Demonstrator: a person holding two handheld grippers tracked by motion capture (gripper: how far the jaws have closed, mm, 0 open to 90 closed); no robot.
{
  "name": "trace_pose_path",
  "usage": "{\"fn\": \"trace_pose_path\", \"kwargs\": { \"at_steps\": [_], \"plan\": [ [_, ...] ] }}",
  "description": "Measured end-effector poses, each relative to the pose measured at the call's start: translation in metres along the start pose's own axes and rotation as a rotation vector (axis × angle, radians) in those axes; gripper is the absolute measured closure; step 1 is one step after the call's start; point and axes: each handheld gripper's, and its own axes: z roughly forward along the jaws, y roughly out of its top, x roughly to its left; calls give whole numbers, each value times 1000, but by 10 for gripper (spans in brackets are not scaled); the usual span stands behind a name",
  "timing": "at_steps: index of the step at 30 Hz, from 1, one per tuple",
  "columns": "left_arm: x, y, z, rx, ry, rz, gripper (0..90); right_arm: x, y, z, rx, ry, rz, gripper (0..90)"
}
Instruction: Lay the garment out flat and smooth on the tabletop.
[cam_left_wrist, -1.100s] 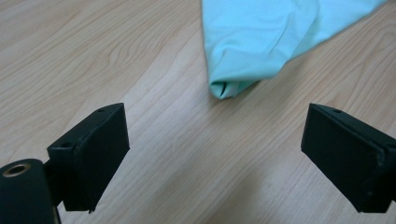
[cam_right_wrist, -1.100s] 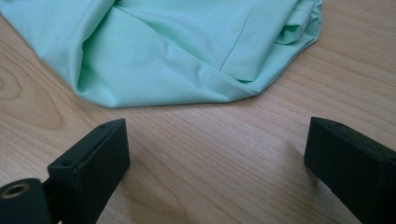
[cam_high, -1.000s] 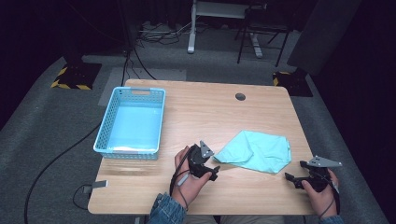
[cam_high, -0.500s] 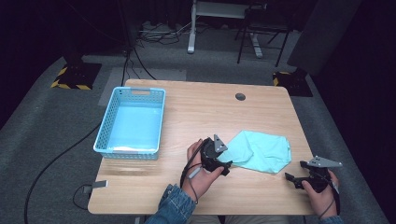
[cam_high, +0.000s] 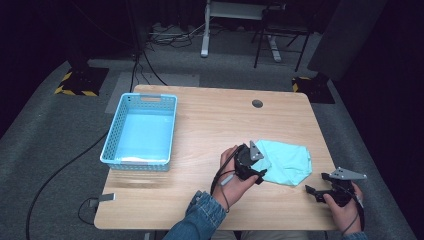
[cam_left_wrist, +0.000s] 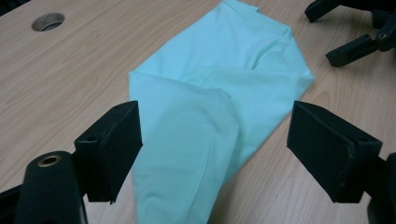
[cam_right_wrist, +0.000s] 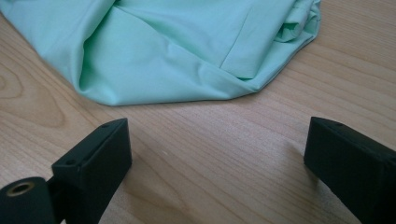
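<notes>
Cloth: crumpled mint-green fabric cloth (cam_high: 286, 161) lies on the light wooden table (cam_high: 200, 125), right of centre
Left gripper (cam_left_wrist: 215, 154): jaws apart and just been closing, cloth's raised fold between them, pads not pressing
Right gripper (cam_right_wrist: 217, 163): jaws wide apart over bare wood, just beside cloth's edge
Basket: pale blue perforated plastic basket (cam_high: 114, 145), well apart at table's left

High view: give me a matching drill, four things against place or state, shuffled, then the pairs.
Things:
1. cloth
2. basket
3. left tool
4. right tool

Places or states:
A. light blue, on the table's left part
B. jaws apart over bare wood, short of the fabric's edge
C. mint green, lying crumpled right of centre
D. jaws just closing a little, not yet pressing, straddling a fabric corner

Pairs: 1-C, 2-A, 3-D, 4-B
</notes>
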Motion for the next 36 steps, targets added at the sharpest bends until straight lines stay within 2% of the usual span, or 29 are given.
{"fn": "trace_pose_path", "kwargs": {
  "at_steps": [6, 19, 22, 24, 25, 27, 28, 30, 36],
  "plan": [
    [-5, 4, 21, 6, -22, 18, 228, 0, 0, 0, 0, 1, 0, 73],
    [-6, 5, 61, 71, -44, 64, 268, 0, 0, 0, -1, 0, -1, 73],
    [-5, 3, 72, 103, -40, 78, 358, 0, 0, 0, -1, 1, -1, 73],
    [-6, 1, 80, 135, -32, 72, 440, 0, 0, 0, -1, 2, -1, 73],
    [-7, -1, 83, 152, -26, 66, 501, 0, 0, 0, -1, 3, -3, 73],
    [-9, -2, 83, 157, 7, 86, 707, 0, -1, 0, -1, 5, -4, 73],
    [-9, -1, 82, 160, 5, 80, 799, 0, -1, -1, -1, 7, -4, 73],
    [-8, 2, 80, 159, -4, 66, 843, 0, -1, -1, -1, 8, -5, 73],
    [-7, 8, 71, 129, -8, 67, 847, 0, -1, -1, -2, 8, -6, 73]
  ]
}}
